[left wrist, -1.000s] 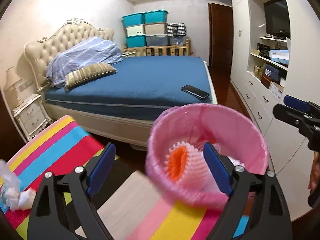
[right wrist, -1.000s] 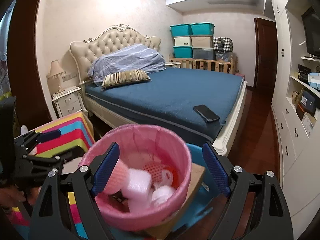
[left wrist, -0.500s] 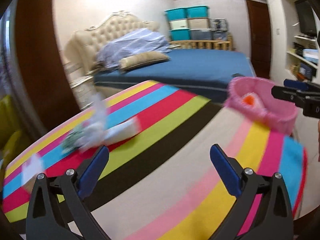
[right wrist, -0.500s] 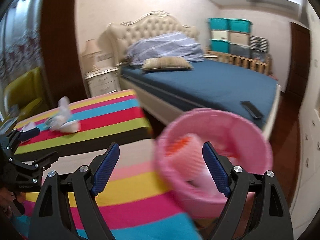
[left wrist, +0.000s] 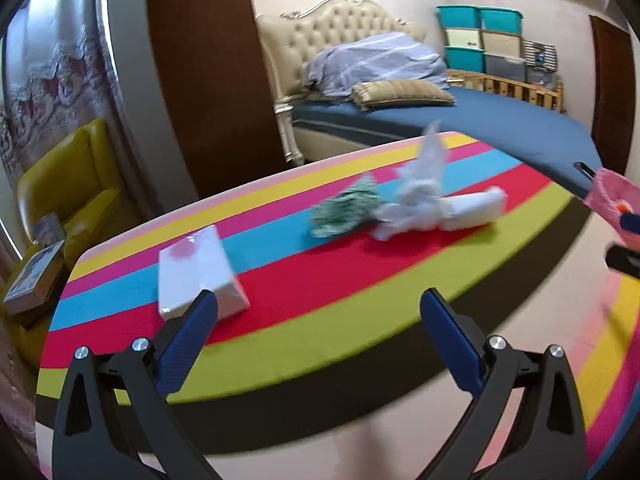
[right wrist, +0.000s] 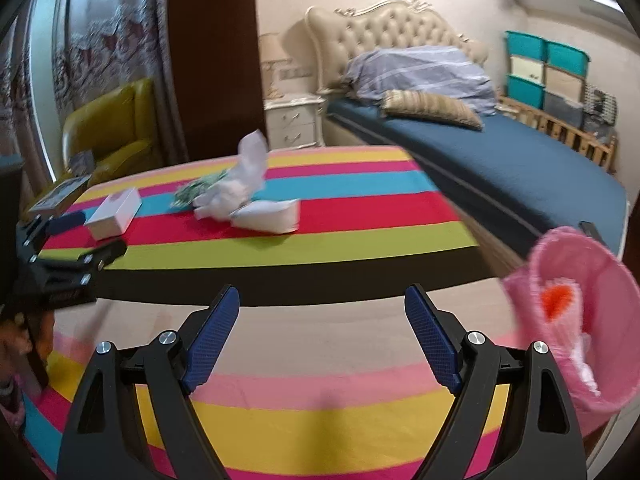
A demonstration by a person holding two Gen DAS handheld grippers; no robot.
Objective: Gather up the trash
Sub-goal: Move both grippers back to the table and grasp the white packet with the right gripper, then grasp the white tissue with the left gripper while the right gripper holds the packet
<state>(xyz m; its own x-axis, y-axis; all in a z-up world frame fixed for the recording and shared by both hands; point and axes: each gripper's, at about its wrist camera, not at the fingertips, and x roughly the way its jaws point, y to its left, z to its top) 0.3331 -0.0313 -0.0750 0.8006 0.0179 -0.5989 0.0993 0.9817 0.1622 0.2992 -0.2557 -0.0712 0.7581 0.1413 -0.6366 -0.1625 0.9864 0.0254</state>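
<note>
On the striped tablecloth (left wrist: 344, 320) (right wrist: 360, 248) lies a heap of trash: crumpled white tissue (left wrist: 416, 196) (right wrist: 236, 188), a green-patterned wrapper (left wrist: 348, 208) (right wrist: 192, 192) and a white pack (left wrist: 476, 208) (right wrist: 272, 216). A small white box (left wrist: 196, 276) (right wrist: 116, 212) lies to their left. My left gripper (left wrist: 318, 316) is open and empty, close behind the box. My right gripper (right wrist: 322, 312) is open and empty over the near stripes. The pink-lined bin (right wrist: 572, 312) (left wrist: 612, 196) with foam trash stands at the right.
A blue bed (right wrist: 500, 168) with pillows stands beyond the table, a white nightstand (right wrist: 296, 120) beside it. A yellow armchair (left wrist: 72, 184) with books is at the left. Teal storage boxes (left wrist: 476, 32) are stacked at the far wall.
Both grippers have swung left, away from the pink bin and toward the trash heap on the table. The bin has slid to the right edge of both views.
</note>
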